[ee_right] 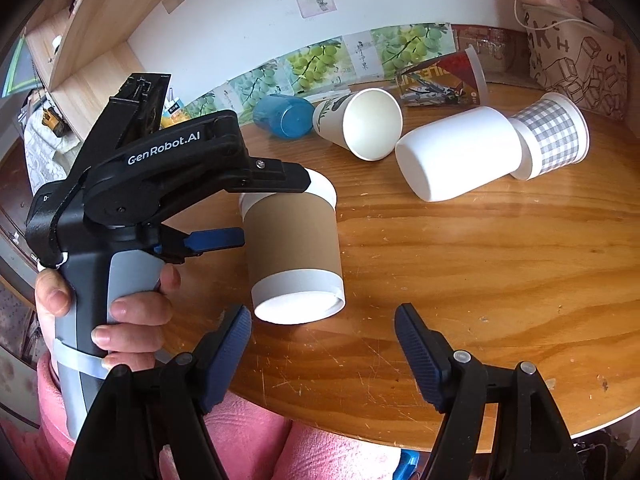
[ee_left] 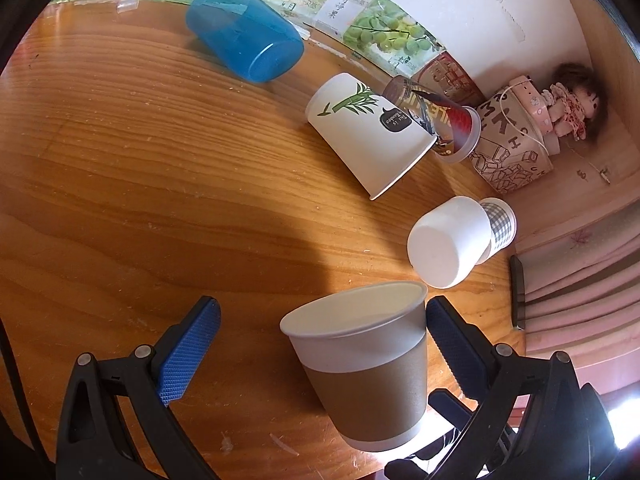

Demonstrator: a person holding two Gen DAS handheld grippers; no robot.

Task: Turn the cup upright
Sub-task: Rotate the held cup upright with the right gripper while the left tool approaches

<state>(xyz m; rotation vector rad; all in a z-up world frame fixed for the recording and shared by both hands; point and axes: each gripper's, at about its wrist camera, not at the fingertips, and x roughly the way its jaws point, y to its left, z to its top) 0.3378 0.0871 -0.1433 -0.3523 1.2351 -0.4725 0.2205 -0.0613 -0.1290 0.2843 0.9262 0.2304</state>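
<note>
Left tongs gape around a brown-sleeved white paper cup, tilted, pads not visibly pressing. Beyond lie a white bamboo-print cup and blue plastic tumbler on the wooden surface.

Right tongs hang open, empty, below that cup's base; a plain white cup lies just beyond.

— How many cups on the desk?
— Six: brown, blue, bamboo, printed, white, checked.
— Tongs?
— Two: left, right.
</note>
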